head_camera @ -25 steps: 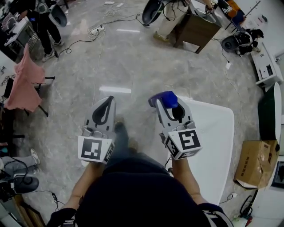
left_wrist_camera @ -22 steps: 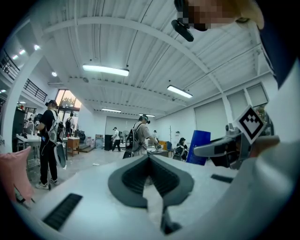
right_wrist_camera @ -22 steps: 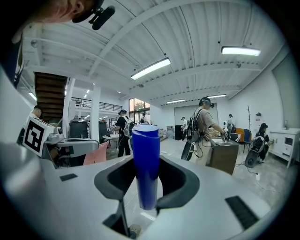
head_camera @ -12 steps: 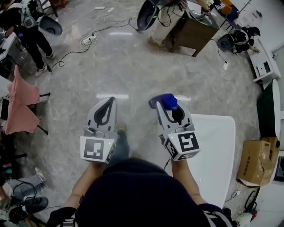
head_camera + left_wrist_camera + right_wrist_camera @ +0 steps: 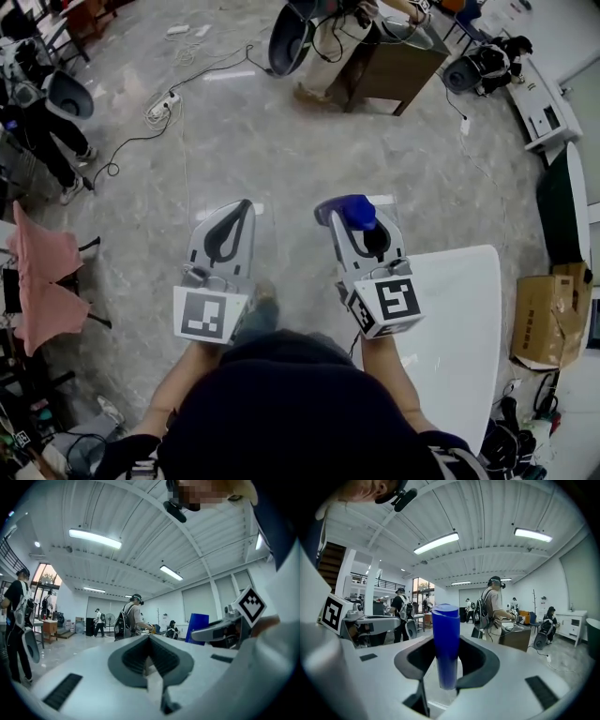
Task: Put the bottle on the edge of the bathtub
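Bottle (image 5: 446,644): a smooth, glossy, deep-blue cylinder with a flat-topped cap, upright between the grey jaws of the right gripper (image 5: 361,225), which clamp its sides while standing wide. It is carried above the marbled grey floor (image 5: 281,131), so the pick-up looks done and the placing is left. The white, round-cornered slab (image 5: 459,319) just beside it may be the bathtub; its rim is hard to read. The left gripper (image 5: 242,208) has its jaws together, holding nothing.

deep-blue cylindrical plastic bottle (image 5: 446,639) | light-grey left hand-held gripper (image 5: 244,206) and right hand-held gripper (image 5: 351,223), black-and-white square markers (image 5: 204,316) | grey marbled stone floor (image 5: 281,122) | brown cardboard box (image 5: 544,319)
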